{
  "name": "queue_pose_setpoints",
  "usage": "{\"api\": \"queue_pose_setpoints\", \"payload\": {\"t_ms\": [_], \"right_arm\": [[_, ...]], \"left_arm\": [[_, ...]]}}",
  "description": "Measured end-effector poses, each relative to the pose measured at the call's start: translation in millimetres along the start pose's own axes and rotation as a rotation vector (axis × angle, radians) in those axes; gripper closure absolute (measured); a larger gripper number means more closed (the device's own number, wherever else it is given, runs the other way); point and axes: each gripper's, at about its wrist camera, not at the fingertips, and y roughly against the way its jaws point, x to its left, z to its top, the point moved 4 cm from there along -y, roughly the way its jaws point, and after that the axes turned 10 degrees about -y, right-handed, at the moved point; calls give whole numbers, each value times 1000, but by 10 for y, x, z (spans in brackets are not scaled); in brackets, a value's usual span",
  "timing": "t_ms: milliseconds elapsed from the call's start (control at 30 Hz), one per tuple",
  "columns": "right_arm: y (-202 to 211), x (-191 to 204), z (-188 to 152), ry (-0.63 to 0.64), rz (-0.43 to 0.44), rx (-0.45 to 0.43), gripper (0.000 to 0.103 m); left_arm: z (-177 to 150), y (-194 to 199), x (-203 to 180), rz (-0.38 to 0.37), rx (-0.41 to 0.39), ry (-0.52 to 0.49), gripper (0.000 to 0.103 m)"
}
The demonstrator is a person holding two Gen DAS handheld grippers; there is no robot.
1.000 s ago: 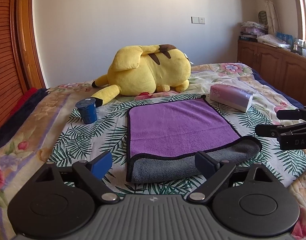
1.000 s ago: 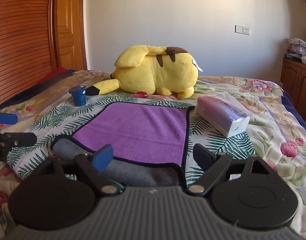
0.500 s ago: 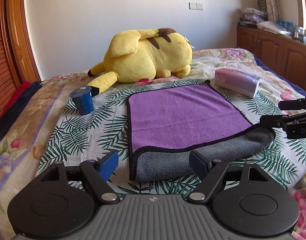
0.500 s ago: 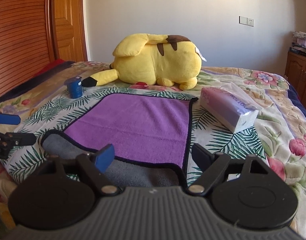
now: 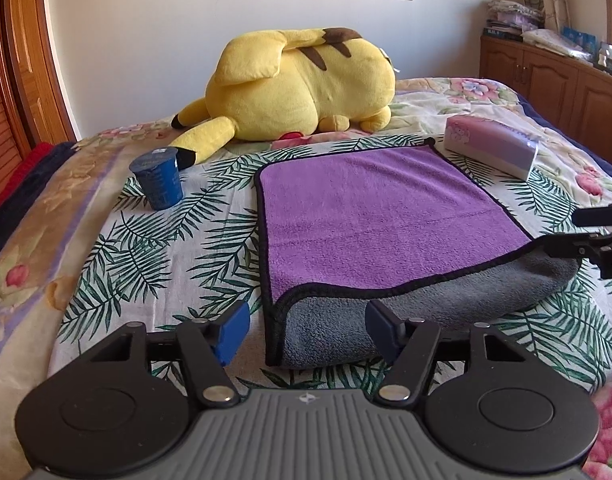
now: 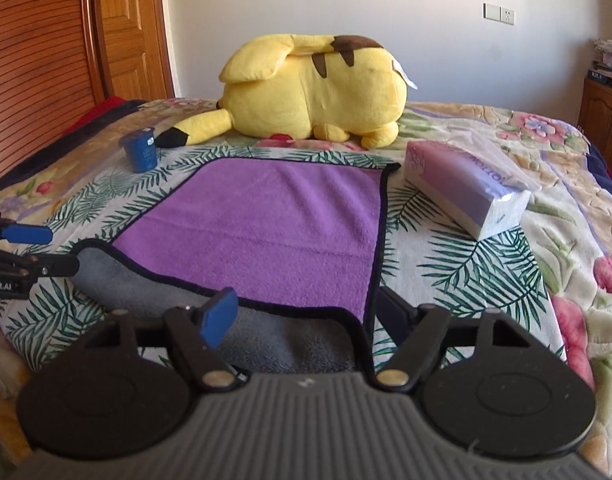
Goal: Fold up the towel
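A purple towel point(image 5: 370, 208) with black trim and a grey underside lies on the bed, folded once so the grey fold point(image 5: 406, 312) faces me. It also shows in the right wrist view point(image 6: 273, 232). My left gripper point(image 5: 306, 330) is open, its fingers straddling the near left corner of the fold, just above it. My right gripper point(image 6: 301, 314) is open over the near right corner. Each gripper shows at the edge of the other's view: the right one point(image 5: 598, 236), the left one point(image 6: 21, 252).
A yellow plush toy point(image 5: 297, 88) lies behind the towel. A blue cup point(image 5: 157, 180) stands to the left, a pink tissue pack point(image 5: 494, 148) to the right. Wooden cabinets point(image 5: 554, 80) line the right wall, a wooden door point(image 6: 125, 28) the left.
Both grippers have moved forward and lower toward the towel's near folded edge. The towel has not moved. Both stay open.
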Motion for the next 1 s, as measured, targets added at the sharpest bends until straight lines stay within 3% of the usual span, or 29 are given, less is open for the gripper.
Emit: {"api": "queue_pose_setpoints", "payload": {"t_ms": [433, 800, 1000], "right_arm": [[-169, -139, -18, -26, -11, 56, 32], [-280, -235, -68, -61, -4, 121, 35], [-292, -260, -84, -91, 21, 149, 40]], "left_arm": [[-29, -219, 140, -47, 21, 67, 76], [-78, -264, 99, -75, 42, 74, 100], [-117, -293, 80, -69, 61, 66, 100]]}}
